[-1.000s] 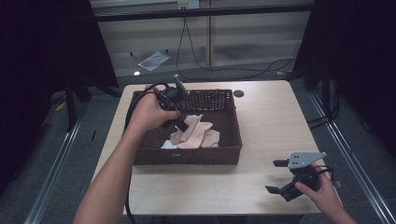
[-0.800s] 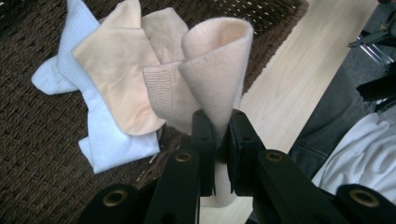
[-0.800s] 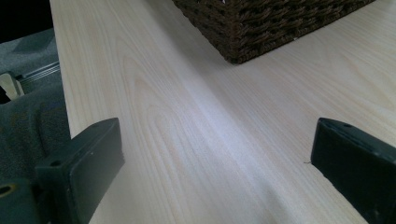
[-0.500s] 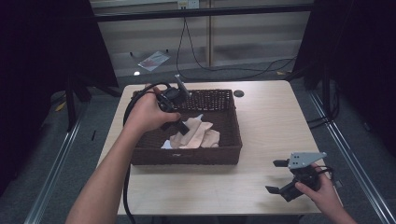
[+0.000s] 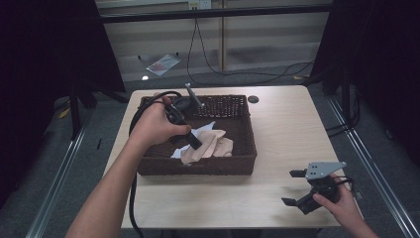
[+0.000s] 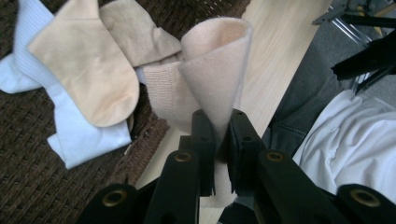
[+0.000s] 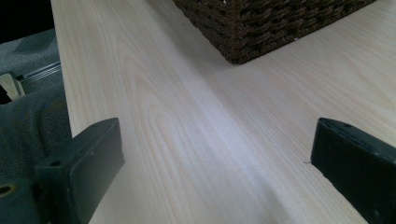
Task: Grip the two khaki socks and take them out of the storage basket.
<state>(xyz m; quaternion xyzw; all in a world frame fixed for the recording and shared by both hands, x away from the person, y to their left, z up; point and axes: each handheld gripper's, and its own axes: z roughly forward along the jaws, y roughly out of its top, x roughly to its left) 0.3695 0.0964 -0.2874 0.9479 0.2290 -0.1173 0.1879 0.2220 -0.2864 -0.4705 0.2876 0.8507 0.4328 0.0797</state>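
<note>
A pale wooden table [image 5: 277,148] carries a dark wicker basket [image 5: 198,166] set toward its far left corner, where a person is lifting a beige sock [image 6: 212,79] out of a small heap of hosiery. The left claw [image 5: 195,145], gripped in the person's left hand [image 5: 153,126], hangs over the middle of the basket with its jaws pinched tight on the folded cuff of that sock, which stands up in a loop between them in the left gripper view while its foot trails down toward the pile. The right claw [image 5: 297,188] waits near the table's near right corner, jaws spread wide and holding nothing, the bare tabletop showing between them in the right gripper view. To do this step well, the lift probably ought to go straight up and slowly until the toe clears the basket's near wall, so the trailing end neither snags the weave nor drags its neighbours along (the sock touches the one beside it); the pinch looks shallow enough that a jerk might slip it, and the idle claw is well placed to take the free end once the sock comes across. The count, largest first: one table, one basket, two claws, and what appear to be four socks, three beige, including a flat one [image 6: 88,74] and the held one, and one white [image 6: 79,135], though folds may hide another.
</note>
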